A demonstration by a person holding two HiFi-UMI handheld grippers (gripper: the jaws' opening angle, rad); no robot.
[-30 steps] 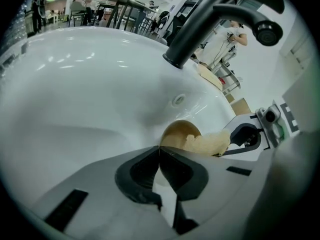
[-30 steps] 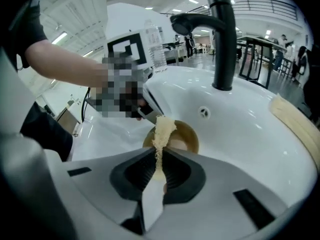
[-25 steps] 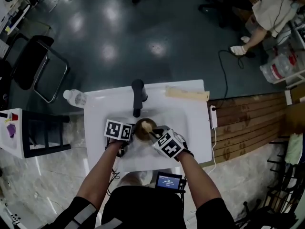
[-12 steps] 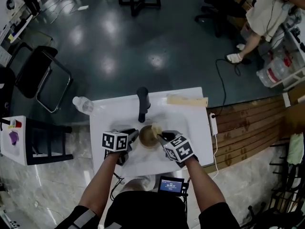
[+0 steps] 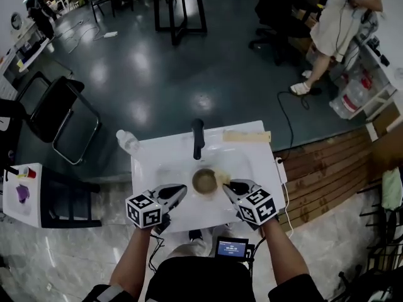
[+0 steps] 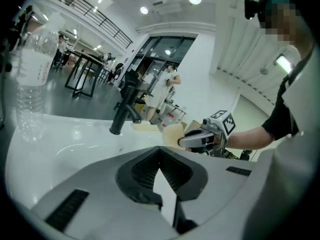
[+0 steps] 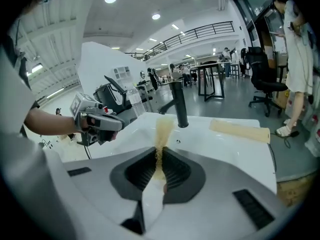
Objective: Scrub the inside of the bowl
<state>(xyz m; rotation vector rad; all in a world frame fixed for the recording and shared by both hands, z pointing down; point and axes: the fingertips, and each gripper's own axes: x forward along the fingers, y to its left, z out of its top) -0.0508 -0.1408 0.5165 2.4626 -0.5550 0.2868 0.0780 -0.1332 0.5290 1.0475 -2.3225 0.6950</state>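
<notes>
- Presently: brown bowl (image 5: 204, 181) sits upright in the white sink basin (image 5: 171, 168), just on the near side of the black faucet (image 5: 198, 137), toward the person.
- Left gripper (image 6: 160, 152): jaws together at the tips, nothing between them. It hangs near-left of the faucet, just off the bowl's left side and clear of it.
- Right gripper (image 7: 160, 153): jaws clamped on a thin yellow sponge (image 7: 163, 128), seen edge-on. The sponge sticks out past the tips toward the faucet.
- Head view: sponge is near-right of the faucet, at the bowl's right rim and outside the bowl. Cannot tell whether it touches the rim.
- Both grippers sit about level with each other on the near side of the faucet, with the bowl between them. Each marker cube is on the end toward the person.
- Clear plastic water bottle (image 5: 126, 141) is at the bench (image 5: 267, 175) corner, left of the faucet. Upright or lying: cannot tell.
- Long beige strip (image 5: 245, 136) lies flat on the bench right of the faucet, along the far edge.
- Small device with a lit screen (image 5: 230, 248) is at the person's waist, well to the near side of the faucet, past the bench edge.
- Black chair (image 5: 53, 112) stands on the dark floor (image 5: 157, 61), well left of the faucet.
- Another person (image 5: 337, 21) stands far beyond the faucet, to its right.
</notes>
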